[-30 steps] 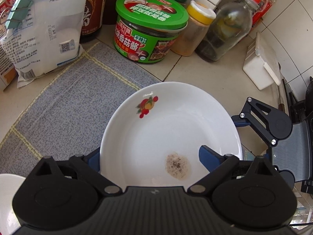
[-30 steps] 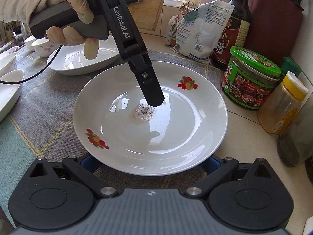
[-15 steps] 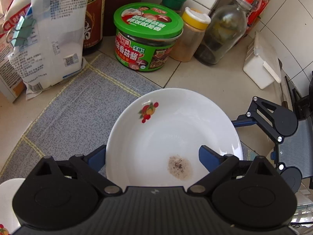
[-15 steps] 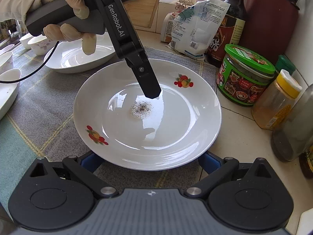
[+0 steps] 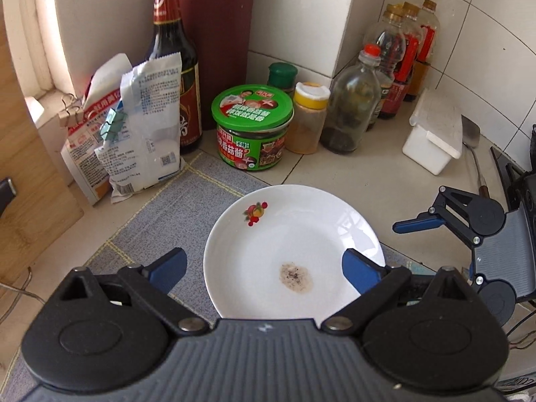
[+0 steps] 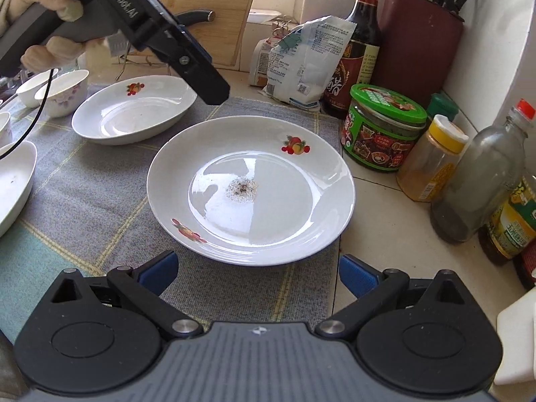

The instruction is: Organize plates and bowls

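A white plate (image 6: 251,201) with fruit prints and a dark crumb stain lies flat on the grey checked mat (image 6: 100,181). My left gripper (image 5: 264,271) hovers above it with its jaws opening and nothing between them. The plate (image 5: 294,241) shows below its blue fingers. In the right wrist view one left finger (image 6: 204,80) hangs high over the plate's far left, held by a gloved hand (image 6: 50,16). My right gripper (image 6: 257,273) is open just short of the plate's near rim, not touching it. A second plate (image 6: 134,114) and two bowls (image 6: 63,95) stand farther left.
A green-lidded jar (image 5: 253,127), a yellow-capped spice jar (image 5: 308,117), glass bottles (image 5: 351,107), a soy sauce bottle (image 5: 171,67) and clipped bags (image 5: 140,127) crowd the wall behind the plate. A white box (image 5: 432,134) sits right, a wooden board (image 5: 26,167) left.
Both grippers have drawn back and up from the plate, the left one more. The plate no longer sits between either pair of fingers and rests on the mat.
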`<action>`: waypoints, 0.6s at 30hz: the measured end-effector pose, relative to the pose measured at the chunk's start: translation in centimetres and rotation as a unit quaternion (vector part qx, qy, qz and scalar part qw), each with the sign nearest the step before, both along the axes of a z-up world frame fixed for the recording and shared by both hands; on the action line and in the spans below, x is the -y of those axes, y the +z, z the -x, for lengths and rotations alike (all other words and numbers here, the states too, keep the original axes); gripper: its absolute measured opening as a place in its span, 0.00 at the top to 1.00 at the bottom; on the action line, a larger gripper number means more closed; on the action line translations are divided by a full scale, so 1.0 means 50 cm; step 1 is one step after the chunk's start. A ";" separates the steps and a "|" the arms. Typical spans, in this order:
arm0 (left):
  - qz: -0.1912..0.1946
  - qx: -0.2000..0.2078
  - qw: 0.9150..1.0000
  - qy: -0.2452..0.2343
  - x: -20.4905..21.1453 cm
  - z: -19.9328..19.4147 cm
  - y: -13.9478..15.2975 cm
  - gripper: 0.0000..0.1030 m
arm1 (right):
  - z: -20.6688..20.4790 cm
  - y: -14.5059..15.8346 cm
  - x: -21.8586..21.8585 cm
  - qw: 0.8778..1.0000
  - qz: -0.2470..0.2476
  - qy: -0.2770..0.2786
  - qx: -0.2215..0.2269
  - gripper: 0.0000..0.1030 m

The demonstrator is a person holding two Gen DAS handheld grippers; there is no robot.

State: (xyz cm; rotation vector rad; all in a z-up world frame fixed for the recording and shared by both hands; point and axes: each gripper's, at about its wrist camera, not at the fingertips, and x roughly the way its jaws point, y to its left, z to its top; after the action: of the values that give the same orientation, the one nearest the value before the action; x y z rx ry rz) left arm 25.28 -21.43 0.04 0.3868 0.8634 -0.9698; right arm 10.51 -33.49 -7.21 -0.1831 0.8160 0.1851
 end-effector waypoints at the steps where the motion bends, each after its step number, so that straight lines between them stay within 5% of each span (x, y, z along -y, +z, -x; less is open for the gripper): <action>1: 0.001 0.009 1.000 0.002 -0.006 0.019 0.007 0.04 | 0.005 0.005 -0.003 1.000 -0.003 -0.008 0.002 0.00; 11: 0.034 0.081 0.994 0.060 -0.109 0.189 0.072 0.03 | 0.043 0.033 -0.045 0.999 -0.036 -0.035 0.017 0.00; 18: 0.053 0.085 0.985 0.142 -0.198 0.277 0.063 0.03 | 0.050 0.035 -0.095 0.999 -0.051 -0.011 0.009 0.00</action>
State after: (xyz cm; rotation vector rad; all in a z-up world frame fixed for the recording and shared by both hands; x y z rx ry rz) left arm 11.45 -11.53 3.18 0.2422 0.6874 -0.7034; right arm 8.02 -28.75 -5.46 -0.0789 0.7889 0.2041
